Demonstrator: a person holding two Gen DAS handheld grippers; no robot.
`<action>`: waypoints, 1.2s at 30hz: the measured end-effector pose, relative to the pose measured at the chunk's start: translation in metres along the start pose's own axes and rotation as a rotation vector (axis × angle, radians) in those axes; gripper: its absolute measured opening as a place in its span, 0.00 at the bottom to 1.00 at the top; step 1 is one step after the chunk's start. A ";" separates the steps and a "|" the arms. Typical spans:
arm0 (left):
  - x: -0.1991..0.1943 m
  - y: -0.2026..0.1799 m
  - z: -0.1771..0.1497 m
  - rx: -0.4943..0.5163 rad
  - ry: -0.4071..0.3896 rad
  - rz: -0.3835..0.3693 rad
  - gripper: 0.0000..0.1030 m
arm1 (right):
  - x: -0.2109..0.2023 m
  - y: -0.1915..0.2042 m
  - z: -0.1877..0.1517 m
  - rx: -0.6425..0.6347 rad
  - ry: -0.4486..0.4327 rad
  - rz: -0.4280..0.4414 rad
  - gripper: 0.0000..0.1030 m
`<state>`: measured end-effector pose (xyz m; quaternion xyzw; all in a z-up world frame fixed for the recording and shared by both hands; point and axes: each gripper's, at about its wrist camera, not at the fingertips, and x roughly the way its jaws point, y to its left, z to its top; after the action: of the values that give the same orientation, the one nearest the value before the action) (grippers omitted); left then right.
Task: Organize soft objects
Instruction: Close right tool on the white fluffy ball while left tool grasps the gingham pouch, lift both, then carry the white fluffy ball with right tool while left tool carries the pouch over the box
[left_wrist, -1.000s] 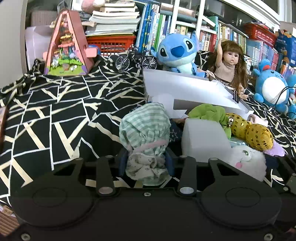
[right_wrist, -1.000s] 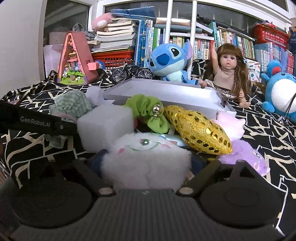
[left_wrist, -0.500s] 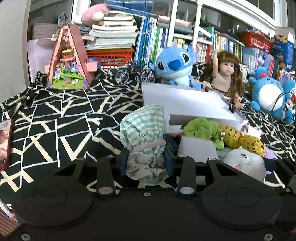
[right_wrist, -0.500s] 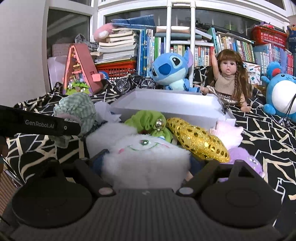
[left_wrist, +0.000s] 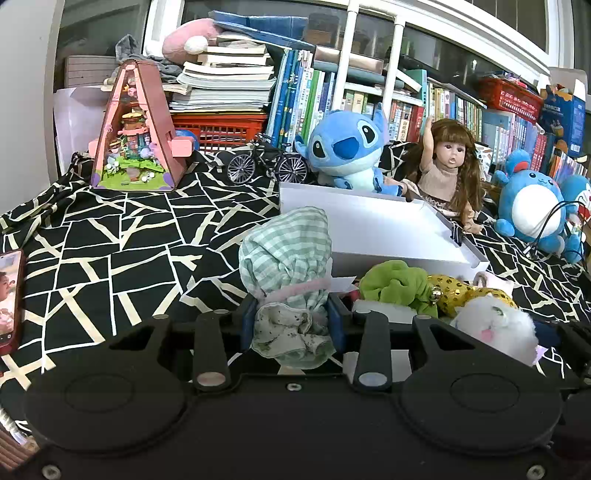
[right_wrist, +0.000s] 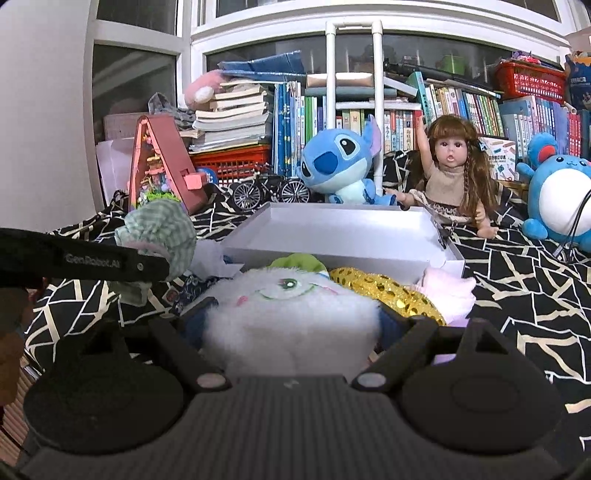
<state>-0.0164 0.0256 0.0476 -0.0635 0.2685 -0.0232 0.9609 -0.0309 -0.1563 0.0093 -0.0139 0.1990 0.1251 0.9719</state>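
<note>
The left gripper (left_wrist: 291, 319) is clamped on one green checked cloth bundle (left_wrist: 286, 251), whose lower end hangs crumpled behind the jaws. The right gripper (right_wrist: 291, 325) squeezes one white fluffy toy (right_wrist: 291, 314), hiding most of the pile (right_wrist: 384, 291) beyond it: one green scrap, one gold sequinned piece and one pink piece peek out. At twelve o'clock of both lies one white tray (right_wrist: 343, 236); its floor shows bare, the near wall partly covered

A home playroom or child's room: crammed bookshelves (right_wrist: 461, 107), a Stitch plush (left_wrist: 343, 147), a doll (left_wrist: 448, 173), a pink toy house (left_wrist: 136, 129)
</note>
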 end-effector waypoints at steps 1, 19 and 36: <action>0.001 -0.001 0.001 0.000 0.002 -0.002 0.36 | -0.001 0.001 0.001 -0.001 -0.005 0.002 0.84; 0.028 -0.010 0.032 0.022 0.031 -0.072 0.36 | 0.019 -0.029 0.032 0.042 -0.040 -0.104 0.84; 0.085 -0.029 0.077 0.001 0.074 -0.130 0.36 | 0.065 -0.066 0.066 0.075 0.013 -0.106 0.84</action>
<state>0.0964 -0.0017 0.0733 -0.0795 0.2993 -0.0880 0.9468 0.0684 -0.2002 0.0434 0.0112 0.2089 0.0660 0.9756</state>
